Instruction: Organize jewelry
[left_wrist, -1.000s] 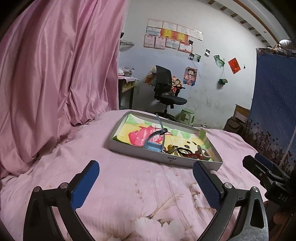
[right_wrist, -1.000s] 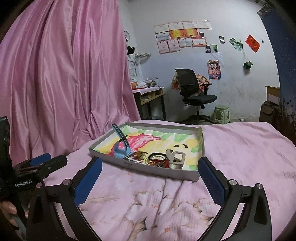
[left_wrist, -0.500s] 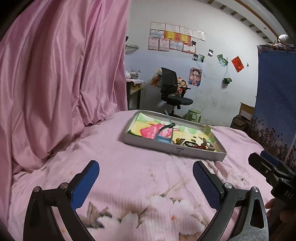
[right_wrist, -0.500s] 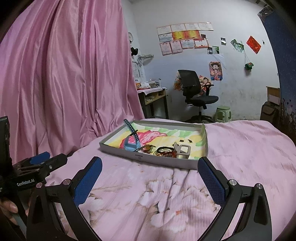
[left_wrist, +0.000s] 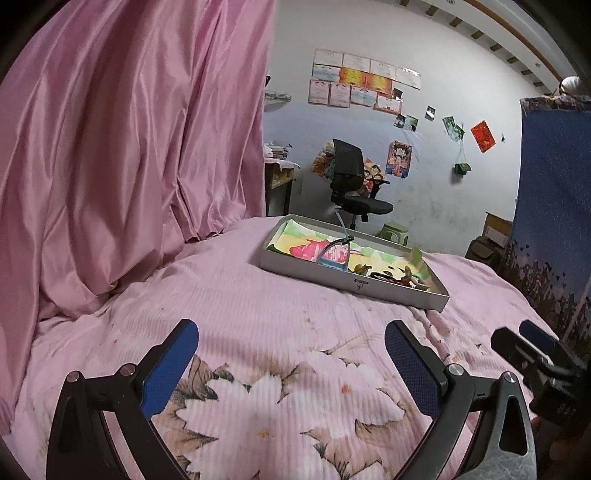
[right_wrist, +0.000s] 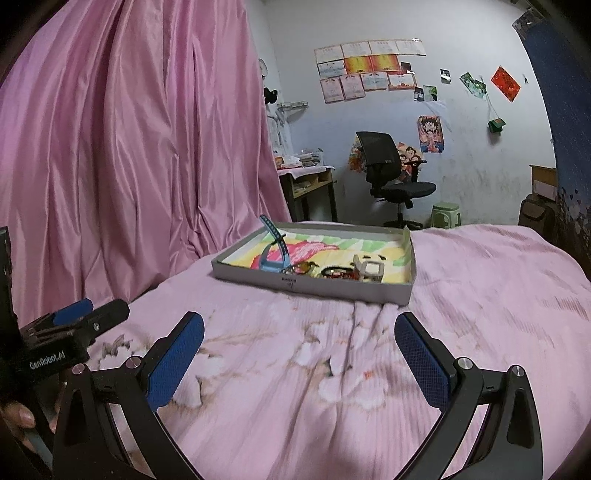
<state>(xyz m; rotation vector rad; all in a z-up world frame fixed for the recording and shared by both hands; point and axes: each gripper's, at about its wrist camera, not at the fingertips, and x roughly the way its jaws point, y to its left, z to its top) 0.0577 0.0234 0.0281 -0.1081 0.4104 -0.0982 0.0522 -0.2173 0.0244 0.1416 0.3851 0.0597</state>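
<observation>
Seen from the right gripper (right_wrist: 299, 354), its two blue-padded fingers (right_wrist: 175, 360) spread wide apart above a pink floral bedspread (right_wrist: 332, 369), holding nothing. Straight ahead beyond the fingertips sits a shallow grey tray (right_wrist: 314, 284) with a blue watch strap (right_wrist: 275, 251), dark rings and a white piece inside. Far left of the fingers, the left gripper (right_wrist: 79, 315) is held by a hand (right_wrist: 20, 417).

Pink floral bedspread (left_wrist: 258, 332); blue, perhaps turquoise, watch (right_wrist: 275, 254).
</observation>
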